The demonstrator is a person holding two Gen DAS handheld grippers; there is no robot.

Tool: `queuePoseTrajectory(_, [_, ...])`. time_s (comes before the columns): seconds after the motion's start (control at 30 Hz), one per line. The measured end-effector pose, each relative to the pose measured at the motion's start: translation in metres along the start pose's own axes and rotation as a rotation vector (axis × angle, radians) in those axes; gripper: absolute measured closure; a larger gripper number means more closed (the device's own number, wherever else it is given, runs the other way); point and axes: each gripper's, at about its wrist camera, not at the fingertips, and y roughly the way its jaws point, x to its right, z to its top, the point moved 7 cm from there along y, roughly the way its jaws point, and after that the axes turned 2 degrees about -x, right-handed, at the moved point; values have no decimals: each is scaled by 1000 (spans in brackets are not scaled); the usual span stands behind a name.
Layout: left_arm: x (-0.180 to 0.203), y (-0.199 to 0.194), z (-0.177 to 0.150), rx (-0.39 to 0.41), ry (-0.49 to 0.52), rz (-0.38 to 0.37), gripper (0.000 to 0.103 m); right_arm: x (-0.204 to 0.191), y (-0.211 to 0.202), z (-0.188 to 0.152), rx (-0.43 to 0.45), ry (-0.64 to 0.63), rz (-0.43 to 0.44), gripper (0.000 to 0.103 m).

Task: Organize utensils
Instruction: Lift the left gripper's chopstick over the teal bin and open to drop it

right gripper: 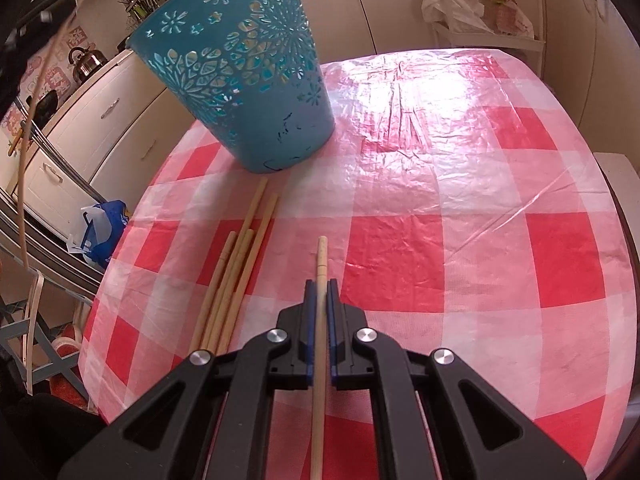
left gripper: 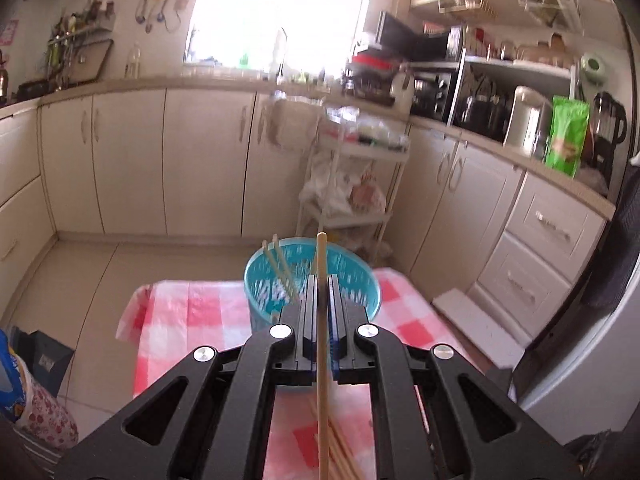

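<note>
Left wrist view: my left gripper (left gripper: 320, 280) is clamped tight on one chopstick (left gripper: 321, 256), its tip poking out at 12 o'clock over the teal basket (left gripper: 360, 284), which holds two more sticks (left gripper: 280, 264). Right wrist view: my right gripper (right gripper: 321, 284) pinches another chopstick (right gripper: 322, 256); loose chopsticks (right gripper: 236, 276) lie at 9 o'clock on the checked tablecloth (right gripper: 460, 260).

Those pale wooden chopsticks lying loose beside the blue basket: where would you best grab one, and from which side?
Take an outer stick of the pale wooden chopsticks lying loose near its free far end, coming from above with the fingers either side of it. They lie flat and bunched on the checked tablecloth, so only the fanned tips offer gaps.
</note>
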Motion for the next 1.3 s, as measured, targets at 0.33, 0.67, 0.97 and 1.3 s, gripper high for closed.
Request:
queuePoseTrajectory(0.33, [17, 3, 71, 356, -61, 22, 98, 4, -1, -2, 4, 11, 26, 97])
queuePoseTrajectory(0.67, [-16, 14, 88, 476, -131, 152, 98, 3, 0, 0, 9, 13, 22, 97])
queuePoseTrajectory(0.97, [-30, 54, 62, 384, -106, 204, 98, 2, 3, 2, 11, 6, 15, 97])
queuePoseTrajectory(1.3, [-30, 59, 38, 271, -58, 212, 96, 3, 2, 1, 10, 12, 23, 97])
